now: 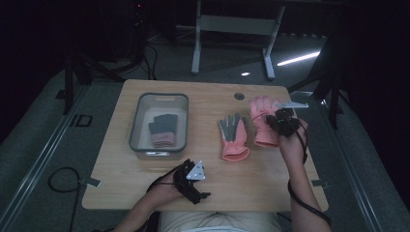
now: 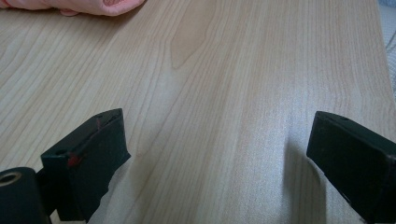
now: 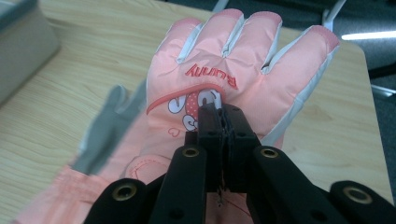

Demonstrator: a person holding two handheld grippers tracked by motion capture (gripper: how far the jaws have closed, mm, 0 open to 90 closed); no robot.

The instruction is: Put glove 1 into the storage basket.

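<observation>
A pink glove (image 1: 261, 121) printed "Bunny" lies back-up at the table's right. My right gripper (image 1: 279, 122) is shut on the fabric of its back (image 3: 243, 60), and the jaws (image 3: 223, 112) pinch a fold by the cartoon print. A second pink glove (image 1: 234, 137) lies grey palm up just left of it, blurred in the right gripper view (image 3: 105, 128). My left gripper (image 1: 193, 180) rests near the front edge, open, with bare wood between its jaws (image 2: 215, 135). A pink cuff (image 2: 79, 5) shows far ahead of it.
A grey bin (image 1: 140, 108) stands at the table's left with a grey and pink glove (image 1: 162, 129) inside. Its corner (image 3: 23, 42) shows at the upper left of the right gripper view. A round cable hole (image 1: 239, 95) sits near the far edge.
</observation>
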